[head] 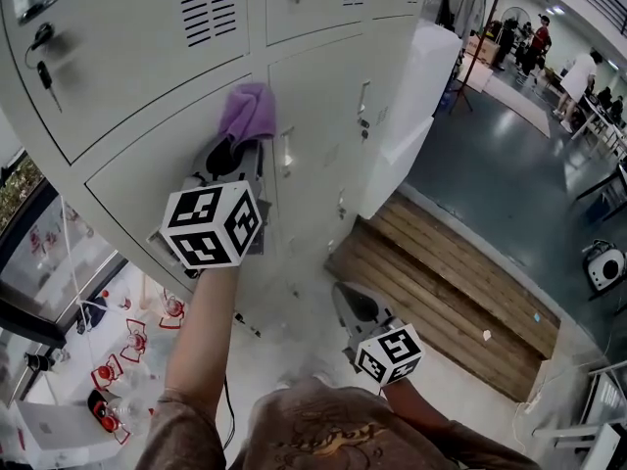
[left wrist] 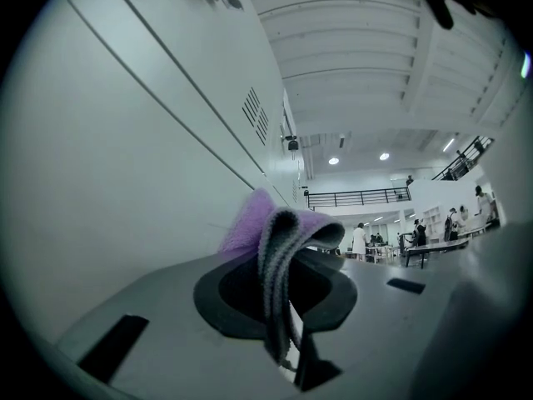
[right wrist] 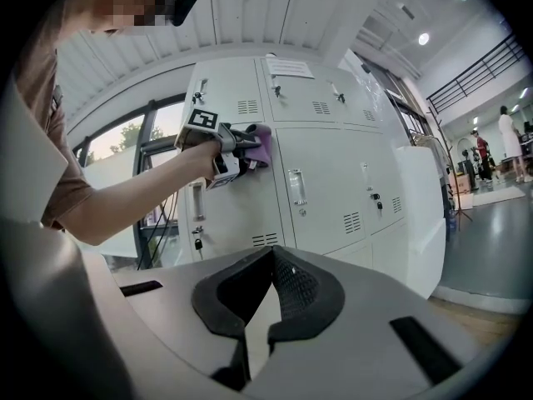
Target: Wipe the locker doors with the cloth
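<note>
A purple cloth (head: 247,111) is pressed flat against a pale grey locker door (head: 137,179), near the door's upper right corner. My left gripper (head: 238,147) is shut on that cloth and held up at arm's length. In the left gripper view the cloth (left wrist: 279,232) folds over the jaw tips, purple on one side and grey on the other, and touches the door (left wrist: 125,182). My right gripper (head: 355,311) hangs lower, away from the lockers, with its jaws shut on nothing. Its own view shows the left gripper (right wrist: 236,151) and the cloth (right wrist: 260,144) on the lockers.
The locker doors carry handles (head: 287,150), vents (head: 208,16) and keys in locks (head: 41,42). A white panel (head: 411,116) stands at the lockers' right end. A wooden pallet platform (head: 460,282) lies on the floor below. People (head: 583,76) stand far off in the hall.
</note>
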`<state>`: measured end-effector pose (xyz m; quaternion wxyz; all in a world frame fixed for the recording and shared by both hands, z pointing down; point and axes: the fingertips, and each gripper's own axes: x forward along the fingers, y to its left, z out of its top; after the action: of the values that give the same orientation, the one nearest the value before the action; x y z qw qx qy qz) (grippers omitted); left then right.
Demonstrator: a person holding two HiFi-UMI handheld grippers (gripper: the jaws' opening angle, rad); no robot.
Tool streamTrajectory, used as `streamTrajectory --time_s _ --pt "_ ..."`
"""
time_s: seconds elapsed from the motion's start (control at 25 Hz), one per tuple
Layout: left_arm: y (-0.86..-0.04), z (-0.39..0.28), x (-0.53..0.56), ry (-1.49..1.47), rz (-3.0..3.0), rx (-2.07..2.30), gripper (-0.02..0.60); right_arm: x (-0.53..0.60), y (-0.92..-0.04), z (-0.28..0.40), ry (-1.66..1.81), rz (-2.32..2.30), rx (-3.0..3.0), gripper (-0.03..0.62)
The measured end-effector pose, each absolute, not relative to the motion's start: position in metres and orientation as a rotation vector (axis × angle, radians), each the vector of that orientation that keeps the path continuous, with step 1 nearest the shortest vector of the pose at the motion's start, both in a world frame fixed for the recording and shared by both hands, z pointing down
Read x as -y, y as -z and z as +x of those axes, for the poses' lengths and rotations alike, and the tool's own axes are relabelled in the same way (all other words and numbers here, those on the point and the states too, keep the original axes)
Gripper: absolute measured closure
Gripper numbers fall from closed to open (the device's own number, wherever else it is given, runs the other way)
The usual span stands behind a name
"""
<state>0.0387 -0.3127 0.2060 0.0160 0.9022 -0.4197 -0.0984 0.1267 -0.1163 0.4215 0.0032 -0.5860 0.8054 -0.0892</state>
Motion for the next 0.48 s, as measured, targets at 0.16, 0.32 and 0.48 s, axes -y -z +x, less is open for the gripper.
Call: streamTrajectory --time_s 0.16,0.32,0.48 --pt "-0.209 0.042 0.309 0.286 2.808 1.266 0.538 0.115 -0.423 0.128 0.285 -1.839 -2.527 0.595" --pt "-0.215 0.039 0.295 0.282 2.807 1.218 0.537 0.115 -0.423 0.124 0.282 -1.815 -2.549 0.595" --pt "-0.220 0.026 0.277 0.302 2.797 1.188 0.537 0.117 -0.423 0.120 0.282 -1.789 -2.569 0.595"
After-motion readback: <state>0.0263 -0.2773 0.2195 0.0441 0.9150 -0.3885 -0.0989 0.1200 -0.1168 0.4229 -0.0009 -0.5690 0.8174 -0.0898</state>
